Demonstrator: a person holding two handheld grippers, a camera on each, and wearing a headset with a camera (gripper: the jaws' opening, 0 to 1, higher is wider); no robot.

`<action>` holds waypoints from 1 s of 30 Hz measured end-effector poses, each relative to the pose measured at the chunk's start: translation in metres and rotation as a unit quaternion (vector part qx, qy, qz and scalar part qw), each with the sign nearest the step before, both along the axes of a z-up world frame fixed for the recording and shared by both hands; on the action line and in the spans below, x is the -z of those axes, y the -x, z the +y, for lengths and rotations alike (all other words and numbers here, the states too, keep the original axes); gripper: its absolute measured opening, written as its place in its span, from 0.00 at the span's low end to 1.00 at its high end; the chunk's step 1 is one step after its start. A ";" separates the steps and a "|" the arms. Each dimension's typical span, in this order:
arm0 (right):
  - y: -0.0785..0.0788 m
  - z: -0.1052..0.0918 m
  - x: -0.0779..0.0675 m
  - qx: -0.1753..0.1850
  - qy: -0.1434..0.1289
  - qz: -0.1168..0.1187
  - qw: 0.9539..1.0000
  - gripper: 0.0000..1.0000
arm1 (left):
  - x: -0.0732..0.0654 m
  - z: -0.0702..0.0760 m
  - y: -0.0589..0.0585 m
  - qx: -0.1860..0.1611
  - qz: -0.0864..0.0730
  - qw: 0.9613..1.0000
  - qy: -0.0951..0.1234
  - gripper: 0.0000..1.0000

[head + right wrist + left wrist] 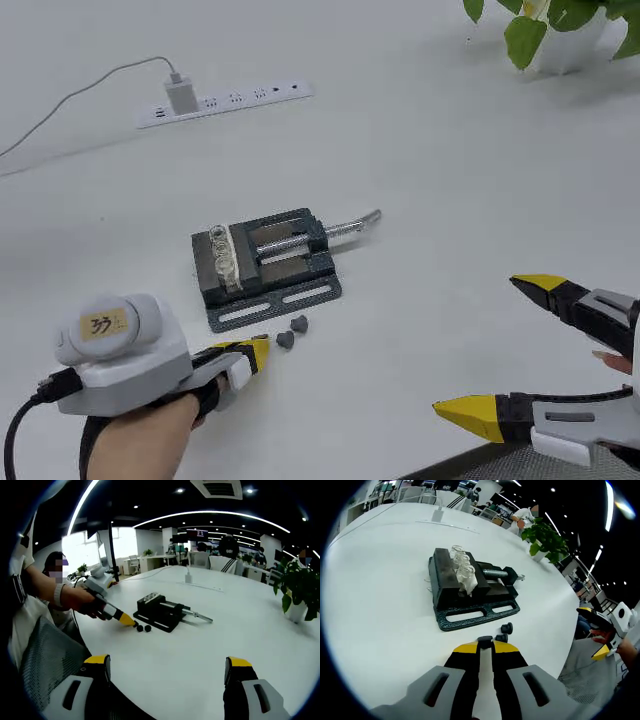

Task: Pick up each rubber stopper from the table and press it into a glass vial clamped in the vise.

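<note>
Rubber stoppers: three. One [484,641] sits right at the tips of the left gripper [485,649], whose jaws are nearly together. Two more [501,638] [506,628] lie just past those tips. Vise [265,265]: one, beyond the stoppers. Glass vials [462,567] in it: at least three, exact count unclear. Grippers: two, counting the right gripper [475,343]. Power strip [225,103]: one, far beyond the left gripper, with one charger [181,95]. Potted plant [560,25]: one, far beyond the right gripper.

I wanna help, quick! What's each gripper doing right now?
Left gripper: closed, seemingly pinching a rubber stopper at its tips.
Right gripper: open, holding nothing.
</note>
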State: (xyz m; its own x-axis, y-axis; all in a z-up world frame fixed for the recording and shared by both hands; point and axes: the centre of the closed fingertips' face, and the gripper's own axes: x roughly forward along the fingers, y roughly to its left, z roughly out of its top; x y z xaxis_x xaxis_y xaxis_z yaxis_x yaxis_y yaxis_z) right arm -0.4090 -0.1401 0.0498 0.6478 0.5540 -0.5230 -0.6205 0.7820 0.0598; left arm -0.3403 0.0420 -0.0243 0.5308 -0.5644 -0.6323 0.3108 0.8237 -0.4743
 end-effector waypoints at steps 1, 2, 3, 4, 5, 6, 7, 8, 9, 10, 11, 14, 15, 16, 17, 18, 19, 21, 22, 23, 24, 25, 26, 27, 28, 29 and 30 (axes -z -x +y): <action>0.000 0.000 0.000 0.000 0.000 0.001 1.000 0.94 | 0.000 0.000 0.000 0.000 0.000 1.000 0.000 0.05; 0.000 0.001 0.000 -0.001 -0.001 0.001 1.000 0.94 | 0.000 0.000 0.000 -0.001 0.000 1.000 0.001 0.05; 0.000 0.001 0.000 -0.001 -0.001 0.001 1.000 0.94 | 0.000 0.000 0.000 -0.001 0.000 1.000 0.002 0.05; -0.001 0.002 0.000 -0.002 -0.002 -0.001 1.000 0.94 | 0.000 0.001 0.000 -0.005 0.002 1.000 0.004 0.05; -0.001 0.002 0.000 -0.003 -0.003 -0.001 1.000 0.94 | -0.001 0.000 0.000 -0.005 0.001 1.000 0.004 0.05; 0.000 0.003 0.000 -0.004 -0.004 -0.001 1.000 0.94 | -0.001 0.000 0.001 -0.003 0.001 1.000 0.003 0.05; 0.000 0.004 0.000 -0.005 -0.003 0.000 1.000 0.94 | -0.001 0.000 0.001 -0.002 0.000 1.000 0.003 0.05; 0.000 0.005 0.000 -0.006 -0.003 0.000 1.000 0.94 | -0.001 0.000 0.001 -0.003 0.002 1.000 0.005 0.05; 0.001 0.005 0.000 -0.008 -0.003 0.000 1.000 0.94 | -0.001 0.000 0.001 -0.002 0.002 1.000 0.005 0.05; 0.001 0.005 -0.001 -0.008 -0.003 0.001 1.000 0.94 | -0.001 0.000 0.001 -0.001 0.002 1.000 0.005 0.05; 0.001 0.005 -0.001 -0.008 -0.003 0.001 1.000 0.94 | -0.001 0.000 0.001 0.000 0.002 1.000 0.006 0.04; 0.001 0.005 -0.001 -0.008 -0.003 0.001 1.000 0.94 | -0.002 0.000 0.001 0.005 0.002 1.000 0.008 0.04; 0.001 0.005 -0.001 -0.008 -0.003 0.001 1.000 0.94 | -0.002 -0.001 0.002 0.008 0.003 1.000 0.012 0.04; 0.002 0.005 -0.001 -0.008 -0.003 0.001 1.000 0.94 | -0.002 -0.002 0.002 0.009 0.003 1.000 0.012 0.04; 0.002 0.005 -0.001 -0.008 -0.002 0.002 1.000 0.94 | -0.002 -0.003 0.003 0.014 0.002 1.000 0.013 0.04; 0.002 0.006 -0.001 -0.008 -0.002 0.002 1.000 0.94 | -0.002 -0.003 0.003 0.016 0.000 1.000 0.015 0.04; 0.002 0.006 -0.001 -0.008 -0.001 0.002 1.000 0.94 | -0.002 -0.003 0.004 0.018 0.001 1.000 0.014 0.04; 0.002 0.007 -0.001 -0.008 -0.001 0.002 1.000 0.94 | -0.003 -0.004 0.004 0.022 -0.003 1.000 0.016 0.04; 0.002 0.008 -0.001 -0.009 -0.001 0.003 1.000 0.94 | -0.004 -0.005 0.004 0.025 -0.005 0.999 0.019 0.04; 0.003 0.008 0.000 -0.010 -0.001 0.004 1.000 0.94 | -0.005 -0.005 0.004 0.028 -0.006 0.999 0.019 0.04; 0.003 0.009 0.000 -0.012 0.000 0.005 1.000 0.94 | -0.005 -0.005 0.004 0.039 -0.013 0.999 0.016 0.04; 0.003 0.010 0.001 -0.014 0.001 0.006 1.000 0.94 | -0.007 -0.006 0.004 0.048 -0.020 0.999 0.016 0.04; 0.003 0.010 0.001 -0.016 0.002 0.007 1.000 0.94 | -0.008 -0.006 0.004 0.054 -0.025 0.998 0.016 0.04; 0.003 0.012 0.001 -0.019 0.002 0.008 1.000 0.94 | -0.011 -0.007 0.005 0.069 -0.036 0.997 0.012 0.04; 0.003 0.013 0.001 -0.023 0.002 0.010 1.000 0.94 | -0.012 -0.007 0.005 0.082 -0.046 0.996 0.007 0.04; 0.002 0.015 0.001 -0.029 0.005 0.011 1.000 0.94 | -0.015 -0.006 0.005 0.095 -0.058 0.994 0.000 0.04; 0.002 0.017 0.001 -0.036 0.008 0.010 0.999 0.94 | -0.016 -0.006 0.005 0.104 -0.062 0.993 -0.003 0.04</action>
State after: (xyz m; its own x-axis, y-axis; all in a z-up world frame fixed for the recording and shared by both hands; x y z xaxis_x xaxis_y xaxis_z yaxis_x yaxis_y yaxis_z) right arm -0.4110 -0.1233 0.0492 0.5960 0.5900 -0.5447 -0.6734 0.7367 0.0611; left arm -0.3455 0.0363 -0.0081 0.4777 -0.6665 -0.5723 0.5298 0.7382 -0.4175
